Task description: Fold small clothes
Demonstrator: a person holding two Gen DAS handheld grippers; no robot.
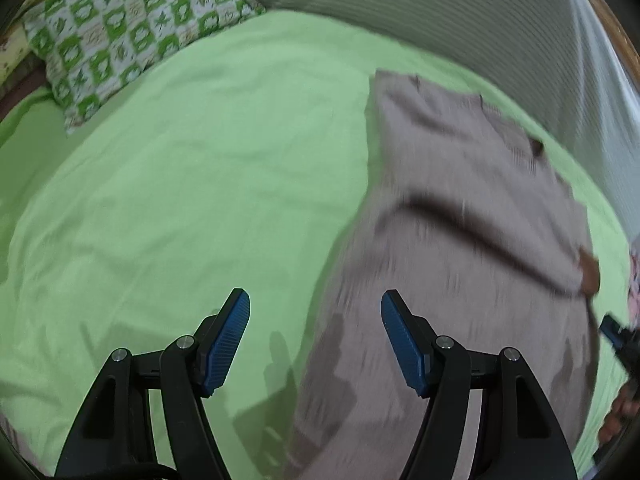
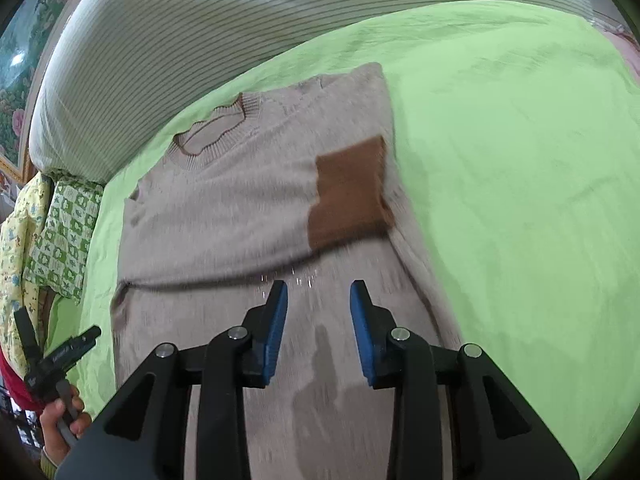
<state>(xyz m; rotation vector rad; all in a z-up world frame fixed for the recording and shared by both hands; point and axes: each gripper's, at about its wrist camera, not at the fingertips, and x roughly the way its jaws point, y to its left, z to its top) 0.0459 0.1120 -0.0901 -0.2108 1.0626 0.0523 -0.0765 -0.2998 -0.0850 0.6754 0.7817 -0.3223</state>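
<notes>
A small beige knit sweater [image 2: 240, 208] with a ribbed collar lies on the green bedsheet [image 2: 520, 160]. One sleeve is folded across its chest, and the brown cuff [image 2: 348, 192] rests near the right side. My right gripper [image 2: 319, 308] hovers over the sweater's lower half, jaws parted, nothing between the blue pads. In the left wrist view the same sweater [image 1: 460, 220] fills the right half, blurred. My left gripper [image 1: 316, 320] is wide open above the sweater's left edge and the sheet [image 1: 180, 180], holding nothing.
A green-and-white patterned pillow [image 1: 132, 28] lies at the bed's far left corner. A striped grey padded headboard [image 2: 180, 52] runs along the far side. The other gripper and a hand [image 2: 60, 420] show at the right view's lower left edge.
</notes>
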